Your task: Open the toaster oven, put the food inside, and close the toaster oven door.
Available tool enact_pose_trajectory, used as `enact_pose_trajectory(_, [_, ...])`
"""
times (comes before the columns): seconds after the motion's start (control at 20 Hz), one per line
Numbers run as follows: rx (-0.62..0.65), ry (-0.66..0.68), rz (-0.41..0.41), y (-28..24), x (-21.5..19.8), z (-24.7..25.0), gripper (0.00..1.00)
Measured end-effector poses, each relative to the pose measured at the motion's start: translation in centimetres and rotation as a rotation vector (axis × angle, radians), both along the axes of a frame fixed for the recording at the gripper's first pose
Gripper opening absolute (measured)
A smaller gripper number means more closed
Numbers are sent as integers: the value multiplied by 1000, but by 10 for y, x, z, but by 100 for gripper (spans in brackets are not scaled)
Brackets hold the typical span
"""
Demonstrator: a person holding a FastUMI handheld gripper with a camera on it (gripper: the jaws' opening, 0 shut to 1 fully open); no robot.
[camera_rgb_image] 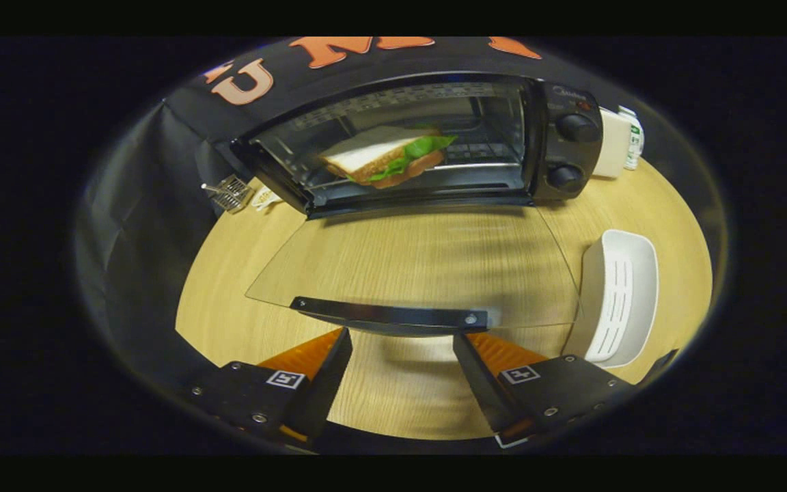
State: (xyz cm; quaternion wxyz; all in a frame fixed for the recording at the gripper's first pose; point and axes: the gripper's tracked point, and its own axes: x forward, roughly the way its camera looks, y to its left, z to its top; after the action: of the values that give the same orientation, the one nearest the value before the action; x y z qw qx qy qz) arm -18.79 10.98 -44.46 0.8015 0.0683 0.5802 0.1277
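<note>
Sandwich (387, 158) inside oven (427, 143), upper centre. Door (407, 263) flat open, handle (390, 316) mid-frame. Gripper (400, 355) fingers wide, empty, just below handle: likely placed for closing lift.

White slotted tray (620, 301) on wooden table (393, 263); white box (613, 143) beside oven; small wire rack (231, 193) left.

The black toaster oven (434, 137) stands at the far side of the wooden table, its glass door (414, 266) folded flat toward the near side, dark handle (390, 316) nearest. A sandwich (383, 156) with lettuce lies on the rack inside, left of the two knobs (571, 150).
</note>
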Motion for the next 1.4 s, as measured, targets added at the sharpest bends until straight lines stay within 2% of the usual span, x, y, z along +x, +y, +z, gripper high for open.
enact_pose_trajectory(0.3, [42,-138,15,18,47,49,89])
enact_pose_trajectory(0.6, [52,-225,-31,17,102,69,89])
enact_pose_trajectory(0.9, [38,-346,-55,9,141,108,88])
enact_pose_trajectory(1.05, [30,-405,-48,1,146,126,89])
enact_pose_trajectory(1.4, [12,-702,-24,-16,175,243,90])
